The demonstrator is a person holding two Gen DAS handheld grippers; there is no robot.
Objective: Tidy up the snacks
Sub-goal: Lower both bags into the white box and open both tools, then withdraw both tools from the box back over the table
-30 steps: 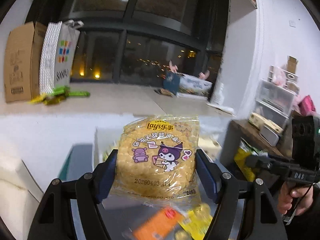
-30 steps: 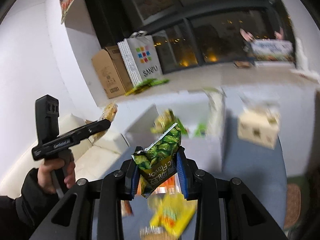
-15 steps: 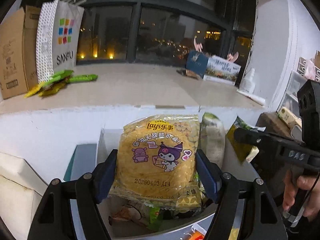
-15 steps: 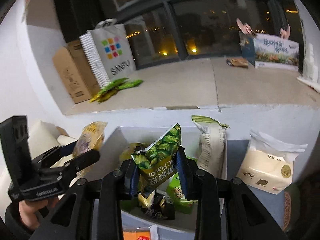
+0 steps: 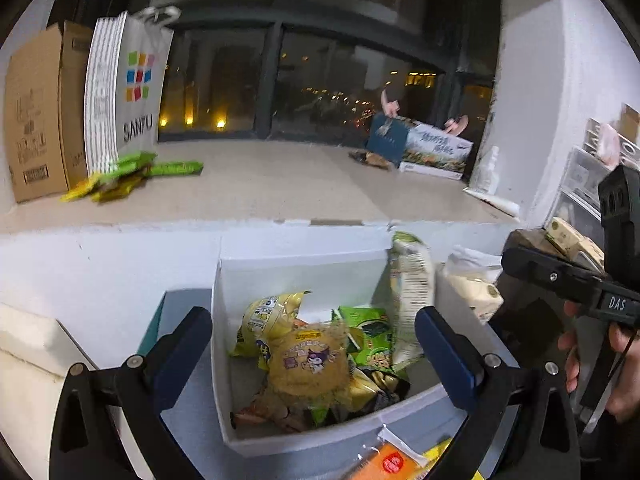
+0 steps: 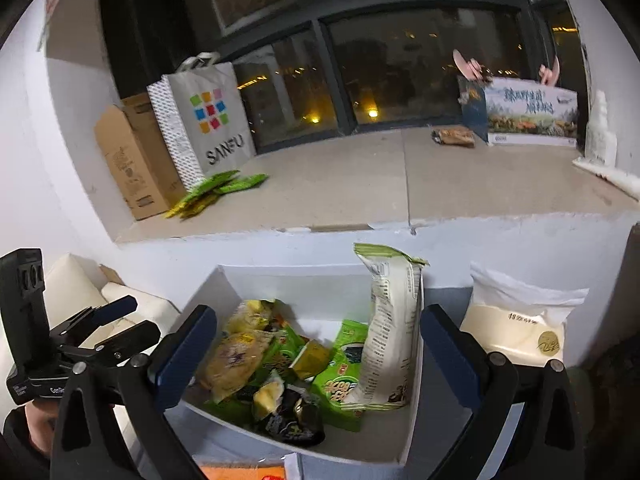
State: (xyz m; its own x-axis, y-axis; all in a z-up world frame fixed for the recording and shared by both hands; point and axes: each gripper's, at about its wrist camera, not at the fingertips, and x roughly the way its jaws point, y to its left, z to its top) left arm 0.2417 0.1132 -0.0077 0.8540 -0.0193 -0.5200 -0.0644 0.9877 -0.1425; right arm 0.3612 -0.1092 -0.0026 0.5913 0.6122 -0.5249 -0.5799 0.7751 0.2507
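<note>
A white box (image 5: 296,272) (image 6: 412,432) holds several snack packets. The yellow Lay's packet (image 5: 308,364) (image 6: 232,360) lies on top of the pile. A small green packet (image 6: 310,360) lies among the others. A tall white and green bag (image 5: 410,292) (image 6: 390,320) leans upright at the box's right wall. My left gripper (image 5: 312,348) is open and empty above the box; it also shows in the right wrist view (image 6: 112,326). My right gripper (image 6: 314,354) is open and empty above the box; in the left wrist view only its body (image 5: 568,284) shows.
An orange packet (image 5: 380,464) and a yellow one lie on the grey surface in front of the box. A cream tissue pack (image 6: 520,328) stands right of the box. On the window ledge are a cardboard box (image 5: 36,112), a SANFU bag (image 5: 128,88) and green packets (image 5: 132,168).
Both grippers have opened. The Lay's packet fell from my left gripper into the box, and the green packet dropped from my right gripper into the box.
</note>
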